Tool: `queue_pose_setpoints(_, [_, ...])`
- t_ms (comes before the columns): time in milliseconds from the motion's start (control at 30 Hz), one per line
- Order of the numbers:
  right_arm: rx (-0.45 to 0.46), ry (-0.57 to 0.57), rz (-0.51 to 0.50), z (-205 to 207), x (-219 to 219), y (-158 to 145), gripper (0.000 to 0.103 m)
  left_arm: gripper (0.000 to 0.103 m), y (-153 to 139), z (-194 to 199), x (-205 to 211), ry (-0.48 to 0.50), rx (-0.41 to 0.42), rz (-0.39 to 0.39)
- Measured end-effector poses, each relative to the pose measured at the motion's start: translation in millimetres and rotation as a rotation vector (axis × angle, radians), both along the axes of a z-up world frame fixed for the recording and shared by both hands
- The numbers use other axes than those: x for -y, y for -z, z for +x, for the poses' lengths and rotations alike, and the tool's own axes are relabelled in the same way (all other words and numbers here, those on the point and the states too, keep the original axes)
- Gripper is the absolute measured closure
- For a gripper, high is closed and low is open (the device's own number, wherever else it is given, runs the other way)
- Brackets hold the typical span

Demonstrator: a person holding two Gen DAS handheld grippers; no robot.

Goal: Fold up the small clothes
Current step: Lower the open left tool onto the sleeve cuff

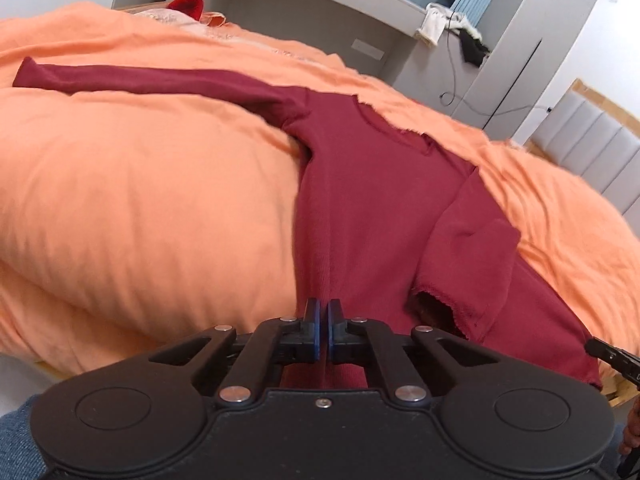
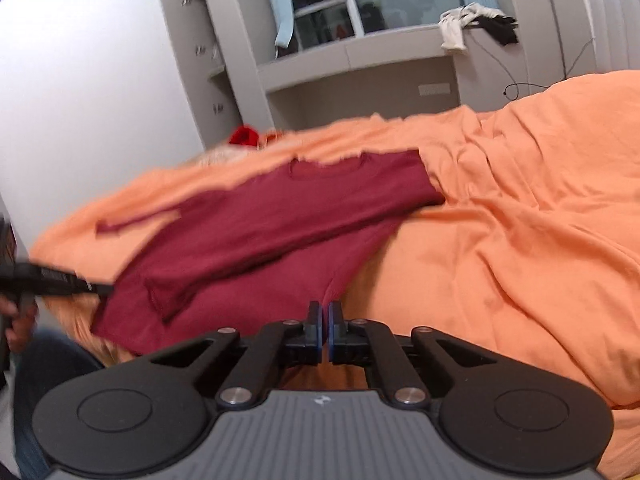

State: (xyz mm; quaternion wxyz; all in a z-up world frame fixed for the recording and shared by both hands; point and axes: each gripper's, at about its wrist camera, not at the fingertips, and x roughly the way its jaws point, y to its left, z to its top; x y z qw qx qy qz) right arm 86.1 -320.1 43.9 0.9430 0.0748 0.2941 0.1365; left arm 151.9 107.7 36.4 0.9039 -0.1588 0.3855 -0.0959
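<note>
One dark red long-sleeved top (image 1: 360,184), spread on my bed's orange cover (image 1: 140,184); one sleeve lies straight out, the other is folded across the body. My left gripper (image 1: 324,312) is clenched on the hem near one corner. My right gripper (image 2: 325,314) is clenched on the hem's other end.

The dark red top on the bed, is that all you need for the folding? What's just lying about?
For the job:
dark red top
left claw
right claw
orange bedcover

Just lying about:
white and black clothes on the shelf
bright red thing beyond the bed
</note>
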Motion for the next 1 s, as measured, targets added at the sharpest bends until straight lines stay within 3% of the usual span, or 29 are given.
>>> queue_pose_setpoints(167, [-0.048, 0.003, 0.005, 5.0, -1.6, 20.9, 0.099, 0.1, 7.1, 4.2, -1.1, -0.006, -0.015, 0.023])
queue_pose_setpoints(267, [-0.024, 0.004, -0.002, 5.3, 0.9, 17.6, 0.091, 0.09, 4.7, 4.4, -5.3, -0.011, -0.011, 0.035])
queue_pose_setpoints(333, [0.006, 0.018, -0.028, 5.7, 4.4, 11.3, 0.067, 0.086, 2.3, 5.0, -11.4, -0.027, -0.011, 0.036])
queue_pose_setpoints(367, [0.026, 0.028, -0.033, 5.8, 7.1, 7.7, 0.045, 0.083, 0.6, 4.3, -14.4, -0.04, -0.006, 0.031])
queue_pose_setpoints(400, [0.05, 0.039, -0.037, 6.0, 9.8, 4.4, 0.03, 0.078, -1.5, 4.6, -18.2, -0.054, -0.001, 0.025])
queue_pose_setpoints(433, [0.072, 0.042, -0.043, 7.3, 11.4, 1.7, 0.028, 0.074, -4.7, 4.7, -22.4, -0.068, 0.009, 0.022])
queue_pose_setpoints(500, [0.098, 0.048, -0.048, 15.5, 12.9, -2.4, 0.018, 0.049, -13.8, 6.6, -33.1, -0.1, 0.048, 0.024])
queue_pose_setpoints(567, [0.113, 0.062, -0.027, 25.0, 14.8, -5.3, 0.008, 0.036, -21.9, 10.7, -45.7, -0.162, 0.091, 0.034])
queue_pose_setpoints(633, [0.119, 0.06, 0.002, 36.6, 13.6, -7.7, 0.005, 0.03, -27.5, 17.1, -58.2, -0.219, 0.117, 0.045])
queue_pose_setpoints(700, [0.123, 0.06, 0.012, 48.7, 8.4, -10.2, 0.0, 0.009, -30.5, 27.3, -72.1, -0.285, 0.129, 0.063])
queue_pose_setpoints(733, [0.121, 0.059, 0.008, 56.1, 3.5, -11.7, 0.0, 0.006, -30.2, 33.8, -78.7, -0.319, 0.132, 0.08])
queue_pose_setpoints(867, [0.122, 0.037, -0.025, 79.7, -15.1, -15.9, 0.0, 0.002, -24.7, 59.7, -101.4, -0.425, 0.132, 0.114])
queue_pose_setpoints(1000, [0.172, 0.03, -0.067, 99.0, -25.8, -19.5, 0.0, 0.001, -21.3, 87.2, -128.7, -0.511, 0.105, 0.005])
